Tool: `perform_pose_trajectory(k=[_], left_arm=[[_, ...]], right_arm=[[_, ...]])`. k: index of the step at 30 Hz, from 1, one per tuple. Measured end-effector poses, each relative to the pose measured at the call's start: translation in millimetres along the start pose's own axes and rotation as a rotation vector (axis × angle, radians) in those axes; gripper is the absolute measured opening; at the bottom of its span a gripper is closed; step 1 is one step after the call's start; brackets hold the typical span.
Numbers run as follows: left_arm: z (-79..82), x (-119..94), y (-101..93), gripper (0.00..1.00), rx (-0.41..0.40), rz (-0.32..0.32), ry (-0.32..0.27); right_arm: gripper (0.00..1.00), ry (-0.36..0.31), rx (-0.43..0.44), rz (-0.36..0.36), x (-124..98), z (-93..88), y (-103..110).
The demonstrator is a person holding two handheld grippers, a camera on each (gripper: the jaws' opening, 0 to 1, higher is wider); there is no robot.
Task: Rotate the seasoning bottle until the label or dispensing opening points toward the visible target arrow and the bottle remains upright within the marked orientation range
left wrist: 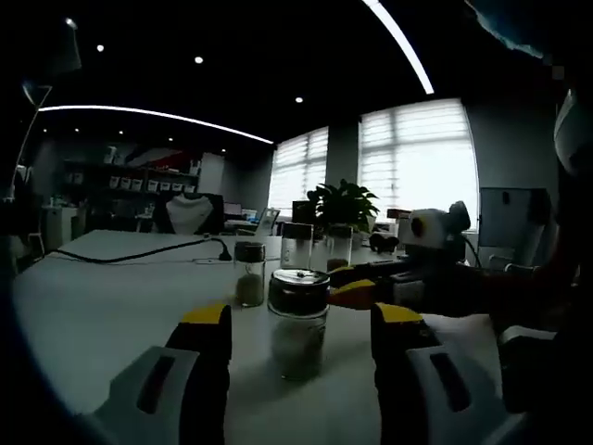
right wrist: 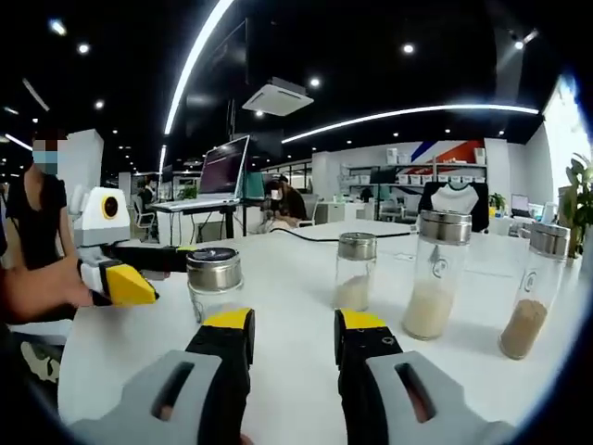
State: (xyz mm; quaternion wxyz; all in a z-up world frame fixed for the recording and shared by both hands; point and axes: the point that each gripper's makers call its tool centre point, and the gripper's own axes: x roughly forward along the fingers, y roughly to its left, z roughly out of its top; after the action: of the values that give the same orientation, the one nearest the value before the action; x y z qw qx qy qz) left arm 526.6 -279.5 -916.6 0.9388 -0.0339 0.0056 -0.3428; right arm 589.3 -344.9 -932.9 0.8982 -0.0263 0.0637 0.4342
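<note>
A glass seasoning bottle [left wrist: 297, 324] with a metal lid and pale powder stands upright on the white table [left wrist: 102, 315]. My left gripper [left wrist: 303, 317] is open, one yellow-tipped jaw on each side of the bottle, and neither touches the glass. My right gripper [left wrist: 357, 289] reaches in from the right, its yellow tip close beside the lid. In the right gripper view the same bottle [right wrist: 213, 281] stands just beyond the left jaw of my right gripper [right wrist: 294, 323], which is open with nothing between its jaws. The left gripper [right wrist: 139, 273] flanks the bottle from the left.
Three more upright seasoning bottles stand nearby: a short one [right wrist: 355, 271], a tall one [right wrist: 436, 274] and one with brown contents [right wrist: 532, 293]. A black cable [left wrist: 139, 252] lies across the far table. A potted plant [left wrist: 343, 204] stands behind. A person [right wrist: 35, 209] stands at left.
</note>
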Motion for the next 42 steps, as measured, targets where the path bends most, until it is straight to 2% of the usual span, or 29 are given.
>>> perform_pose_trajectory(k=[3, 5, 9, 11, 14, 15, 18, 21, 24, 28, 34, 38, 41, 42], left_arm=[[-2.7, -4, 2.4, 0.69, 0.043, 0.052, 0.003], [-5.7, -6, 2.2, 0.72, 0.051, 0.059, 0.014], [-8.4, -13, 4.9, 0.80, 0.030, 0.084, 0.020], [-8.2, -16, 6.1, 0.83, 0.023, 0.095, 0.013], [-9.2, -20, 7.2, 0.84, 0.012, 0.108, 0.007], [-9.1, -21, 7.1, 0.84, 0.017, 0.117, 0.007], [-7.1, -24, 5.7, 0.90, 0.029, 0.130, 0.001], [-9.3, -25, 3.8, 0.93, 0.024, 0.129, 0.012], [-13.7, -24, 0.0, 0.97, 0.032, 0.126, 0.036], [-21.6, -20, -9.2, 1.00, 0.037, 0.102, 0.086], [-22.8, -19, -15.4, 1.00, 0.045, 0.096, 0.093], [-24.7, -15, -19.1, 1.00, 0.057, 0.087, 0.106], [-24.5, -13, -21.6, 1.00, 0.061, 0.083, 0.109], [-24.3, -12, -22.0, 1.00, 0.065, 0.084, 0.108]], right_arm=[[0.33, -0.002, 0.014, -0.017, 9, 2.4, -9], [0.33, -0.013, 0.013, -0.025, 14, 5.9, -13], [0.38, 0.000, -0.005, -0.027, 24, 9.8, -16], [0.41, 0.010, -0.034, -0.044, 30, 9.2, -18], [0.50, 0.052, -0.030, -0.026, 41, 1.4, -18], [0.50, 0.049, -0.056, -0.025, 45, 1.4, -18], [0.54, 0.053, -0.094, -0.066, 51, 2.0, -25], [0.61, 0.050, -0.056, -0.073, 60, 4.7, -31], [0.59, 0.010, -0.057, -0.104, 71, 12.6, -42], [0.60, 0.006, -0.032, -0.114, 85, 11.8, -51], [0.45, -0.015, -0.010, -0.142, 97, 12.6, -63], [0.46, -0.019, -0.044, -0.139, 106, 13.5, -58], [0.41, -0.014, -0.055, -0.159, 108, 12.7, -60], [0.36, -0.015, -0.052, -0.164, 108, 13.3, -62]])
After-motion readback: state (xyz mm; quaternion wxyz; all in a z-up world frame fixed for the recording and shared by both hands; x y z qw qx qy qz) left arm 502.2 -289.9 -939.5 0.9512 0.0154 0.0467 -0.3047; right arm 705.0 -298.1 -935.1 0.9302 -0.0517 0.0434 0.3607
